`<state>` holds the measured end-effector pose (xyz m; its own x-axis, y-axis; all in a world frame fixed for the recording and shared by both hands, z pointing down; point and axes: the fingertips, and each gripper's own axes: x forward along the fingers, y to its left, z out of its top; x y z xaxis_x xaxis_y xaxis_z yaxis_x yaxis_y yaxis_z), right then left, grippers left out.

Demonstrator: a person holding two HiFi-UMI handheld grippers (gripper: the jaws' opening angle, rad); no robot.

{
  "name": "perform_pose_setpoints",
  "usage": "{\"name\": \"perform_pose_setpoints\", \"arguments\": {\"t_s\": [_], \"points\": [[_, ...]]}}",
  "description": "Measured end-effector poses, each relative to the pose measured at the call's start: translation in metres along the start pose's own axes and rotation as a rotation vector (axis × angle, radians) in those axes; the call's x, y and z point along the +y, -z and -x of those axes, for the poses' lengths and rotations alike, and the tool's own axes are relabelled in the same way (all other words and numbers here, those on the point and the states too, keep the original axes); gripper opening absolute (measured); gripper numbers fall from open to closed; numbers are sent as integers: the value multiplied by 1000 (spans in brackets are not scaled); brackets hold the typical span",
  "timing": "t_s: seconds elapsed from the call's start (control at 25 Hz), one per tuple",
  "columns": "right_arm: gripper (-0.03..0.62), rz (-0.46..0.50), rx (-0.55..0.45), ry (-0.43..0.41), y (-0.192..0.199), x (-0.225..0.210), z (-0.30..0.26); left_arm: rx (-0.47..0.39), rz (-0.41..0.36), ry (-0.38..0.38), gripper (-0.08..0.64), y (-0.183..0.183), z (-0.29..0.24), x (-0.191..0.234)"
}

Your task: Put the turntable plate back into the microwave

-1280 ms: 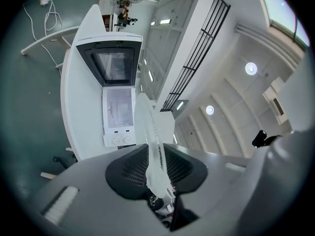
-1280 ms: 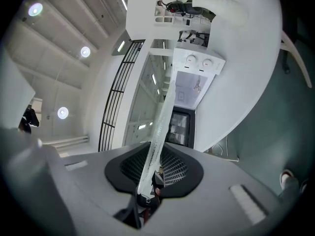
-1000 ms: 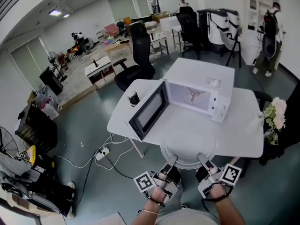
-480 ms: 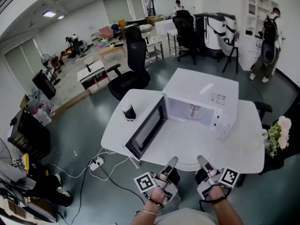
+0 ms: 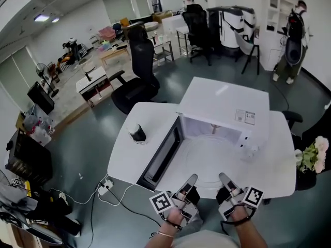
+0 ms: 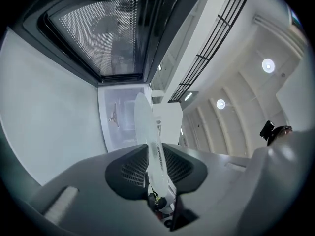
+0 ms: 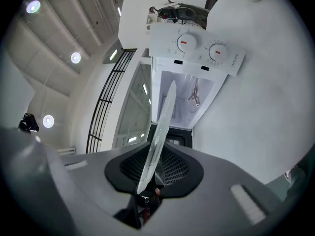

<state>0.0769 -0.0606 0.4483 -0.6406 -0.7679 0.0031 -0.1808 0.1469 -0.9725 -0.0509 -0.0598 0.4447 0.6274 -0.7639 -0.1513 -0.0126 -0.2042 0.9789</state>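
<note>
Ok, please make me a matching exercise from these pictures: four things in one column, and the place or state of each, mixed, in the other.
Things
1. turntable plate
2. microwave door
3. dark cup
4. flowers

Place or state
A. stands on the white table, left of the microwave
B. clamped at its near rim by the left tool and the right tool
C. by the table's right end
D. swung open

Pairs: 1-B, 2-D, 3-A, 4-C
</note>
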Motion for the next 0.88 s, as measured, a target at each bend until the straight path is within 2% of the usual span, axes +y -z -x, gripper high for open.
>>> {"name": "perform_pose_setpoints", "arguments": {"t_s": [0.4,0.6,0.88], "points": [[66,11,-25,41,-10,-13,-20,60,-33,-9,87,-17,-19,21],[58,-49,-47,38,-14,-23,-21,86,-121,-27,95,-16,-25,27],[49,-59,-36,39,-19,-25,-20,136,-222,-101,110,-6,-28,34]]}}
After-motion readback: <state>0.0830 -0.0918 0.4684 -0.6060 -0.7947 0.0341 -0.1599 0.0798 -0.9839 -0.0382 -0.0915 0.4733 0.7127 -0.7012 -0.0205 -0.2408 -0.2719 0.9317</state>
